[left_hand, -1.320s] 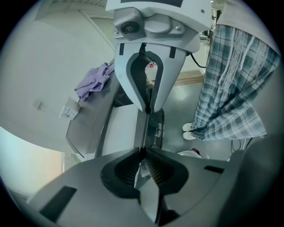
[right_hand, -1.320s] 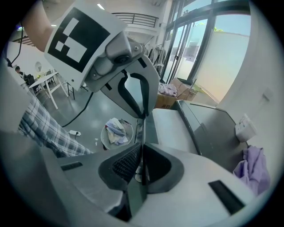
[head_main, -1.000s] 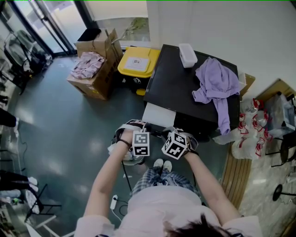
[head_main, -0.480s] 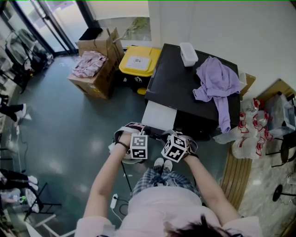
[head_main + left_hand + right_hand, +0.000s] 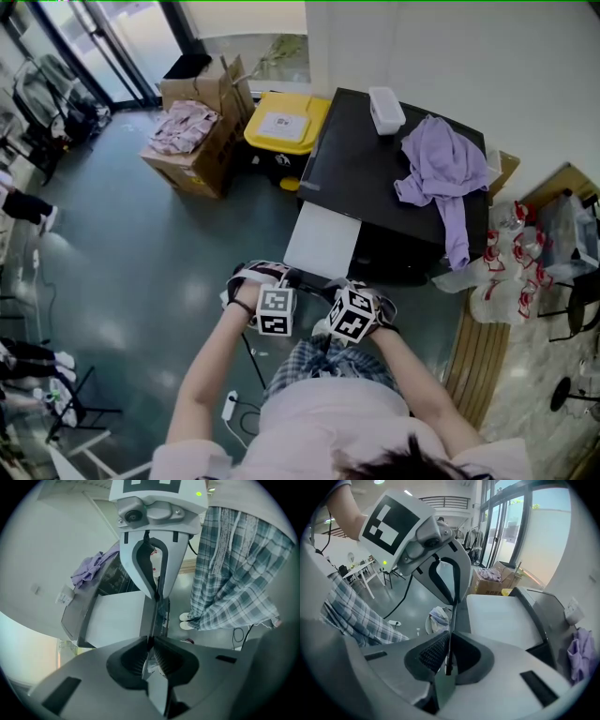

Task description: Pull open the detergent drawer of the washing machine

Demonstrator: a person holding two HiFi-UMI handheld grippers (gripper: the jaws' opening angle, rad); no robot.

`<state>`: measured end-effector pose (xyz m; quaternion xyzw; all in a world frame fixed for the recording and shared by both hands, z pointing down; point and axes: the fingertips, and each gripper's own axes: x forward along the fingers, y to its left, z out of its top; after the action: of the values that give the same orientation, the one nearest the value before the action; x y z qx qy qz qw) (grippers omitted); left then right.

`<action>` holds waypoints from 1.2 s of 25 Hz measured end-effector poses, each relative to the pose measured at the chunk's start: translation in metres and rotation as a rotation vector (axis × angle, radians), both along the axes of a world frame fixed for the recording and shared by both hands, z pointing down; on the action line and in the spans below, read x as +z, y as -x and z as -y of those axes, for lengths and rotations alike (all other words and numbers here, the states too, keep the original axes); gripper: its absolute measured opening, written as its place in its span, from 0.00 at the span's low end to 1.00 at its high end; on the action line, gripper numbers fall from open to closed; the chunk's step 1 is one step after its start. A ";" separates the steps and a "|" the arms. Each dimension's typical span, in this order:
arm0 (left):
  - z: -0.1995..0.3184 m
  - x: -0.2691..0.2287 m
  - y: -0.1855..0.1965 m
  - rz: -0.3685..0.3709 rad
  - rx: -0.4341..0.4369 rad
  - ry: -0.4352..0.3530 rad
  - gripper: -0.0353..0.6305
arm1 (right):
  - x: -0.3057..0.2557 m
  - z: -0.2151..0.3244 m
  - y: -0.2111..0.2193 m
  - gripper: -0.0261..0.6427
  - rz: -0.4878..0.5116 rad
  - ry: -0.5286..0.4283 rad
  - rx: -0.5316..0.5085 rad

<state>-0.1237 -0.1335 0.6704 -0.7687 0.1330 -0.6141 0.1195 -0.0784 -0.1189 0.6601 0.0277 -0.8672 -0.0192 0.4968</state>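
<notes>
A black washing machine (image 5: pixel 375 173) stands ahead of me, with its white drawer (image 5: pixel 323 241) pulled out toward me. My left gripper (image 5: pixel 281 283) and right gripper (image 5: pixel 337 289) hold the drawer's thin dark front edge (image 5: pixel 305 277) from opposite ends, both shut on it. In the left gripper view the pads (image 5: pixel 140 660) press the edge (image 5: pixel 153 620), with the white drawer (image 5: pixel 117 620) to the left and the right gripper (image 5: pixel 157 595) facing me. In the right gripper view the left gripper (image 5: pixel 452 599) faces me across the same edge, with the drawer (image 5: pixel 501 620) to the right.
A lilac garment (image 5: pixel 441 169) and a white box (image 5: pixel 384 110) lie on the machine. A yellow bin (image 5: pixel 284 127) and a cardboard box of clothes (image 5: pixel 192 141) stand to its left. A white basket (image 5: pixel 239 295) sits under my left hand. Plastic bags (image 5: pixel 506 272) pile at the right.
Both grippers have moved back toward me with the front edge in them, and more of the white drawer shows out of the machine.
</notes>
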 end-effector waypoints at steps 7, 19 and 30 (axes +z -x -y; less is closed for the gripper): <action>-0.019 0.008 -0.002 -0.007 0.001 0.025 0.15 | 0.010 -0.018 -0.003 0.11 0.000 0.039 -0.005; -0.018 0.008 -0.002 -0.060 -0.067 0.054 0.15 | 0.008 -0.017 -0.003 0.11 0.031 0.090 -0.006; -0.012 -0.010 -0.007 -0.234 -0.126 0.074 0.42 | -0.004 -0.004 0.003 0.49 0.141 0.164 0.055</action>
<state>-0.1169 -0.1218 0.6599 -0.8290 0.1714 -0.5311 0.0361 -0.0810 -0.1153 0.6562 0.0119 -0.8974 0.0676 0.4358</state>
